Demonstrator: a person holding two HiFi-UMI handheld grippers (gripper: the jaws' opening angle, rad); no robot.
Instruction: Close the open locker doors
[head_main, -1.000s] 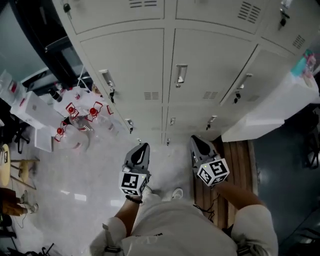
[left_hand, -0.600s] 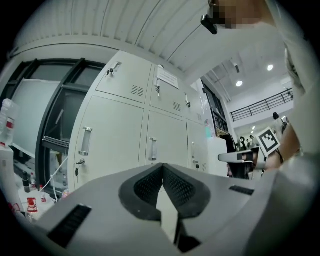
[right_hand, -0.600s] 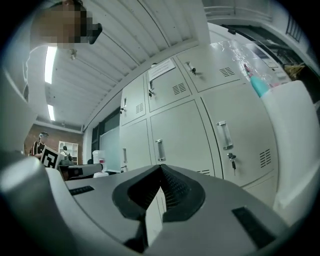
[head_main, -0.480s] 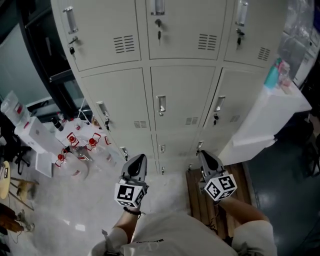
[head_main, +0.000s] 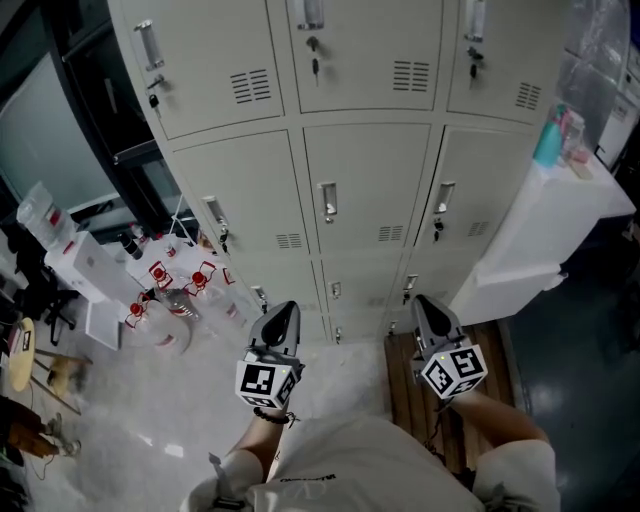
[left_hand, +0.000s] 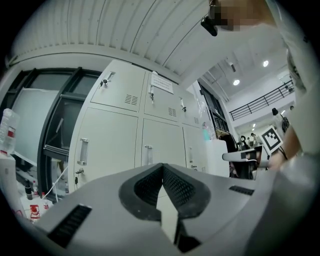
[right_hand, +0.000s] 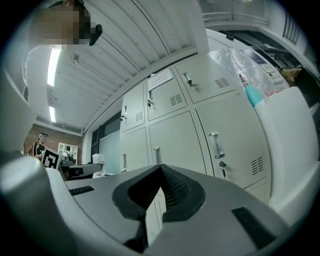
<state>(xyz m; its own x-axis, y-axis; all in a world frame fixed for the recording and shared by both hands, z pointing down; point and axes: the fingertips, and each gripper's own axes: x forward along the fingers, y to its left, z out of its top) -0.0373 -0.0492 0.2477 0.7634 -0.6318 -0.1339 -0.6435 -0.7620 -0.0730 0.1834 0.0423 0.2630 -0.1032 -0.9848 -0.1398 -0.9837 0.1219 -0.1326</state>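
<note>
A bank of pale grey lockers (head_main: 360, 180) fills the top of the head view; every door I can see sits flush with its frame, handles and keys in place. My left gripper (head_main: 283, 312) is shut and holds nothing, pointing at the lower lockers from a short way off. To its right, my right gripper (head_main: 425, 305) is likewise shut and holds nothing, also clear of the doors. The left gripper view looks over its shut tips (left_hand: 162, 167) to the locker fronts (left_hand: 130, 140). The right gripper view looks over its shut tips (right_hand: 161, 169) to the doors (right_hand: 180, 130).
A white cabinet (head_main: 545, 230) with a teal bottle (head_main: 548, 137) stands right of the lockers. White boxes, clear bottles and red-labelled items (head_main: 160, 290) lie on the floor at the left. A wooden pallet (head_main: 420, 400) lies under my right arm. Dark window frames (head_main: 90, 90) are at the left.
Both grippers have risen, and the head view has tilted up, so higher rows of lockers now show. The jaws stay shut.
</note>
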